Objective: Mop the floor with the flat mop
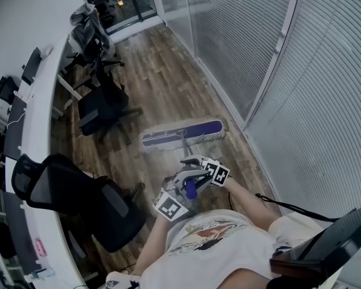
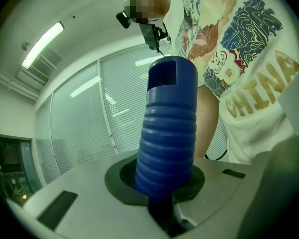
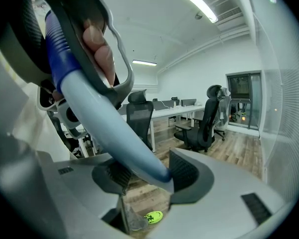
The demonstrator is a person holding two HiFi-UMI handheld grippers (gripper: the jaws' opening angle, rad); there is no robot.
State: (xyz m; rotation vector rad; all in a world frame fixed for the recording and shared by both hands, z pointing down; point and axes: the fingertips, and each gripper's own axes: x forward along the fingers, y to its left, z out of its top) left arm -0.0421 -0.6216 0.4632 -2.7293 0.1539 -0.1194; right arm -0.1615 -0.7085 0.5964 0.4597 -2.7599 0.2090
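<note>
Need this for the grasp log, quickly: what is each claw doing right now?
Left claw: closed on the mop's blue grip.
Right claw: closed on the mop pole.

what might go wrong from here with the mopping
The mop head lies close to the glass partition; a wide stroke may knock it.
The office chair stands just left of it; its base could snag the mop.
The right gripper pinches the smooth shaft at a slant and might slip, leaving only the left gripper on the blue grip.
</note>
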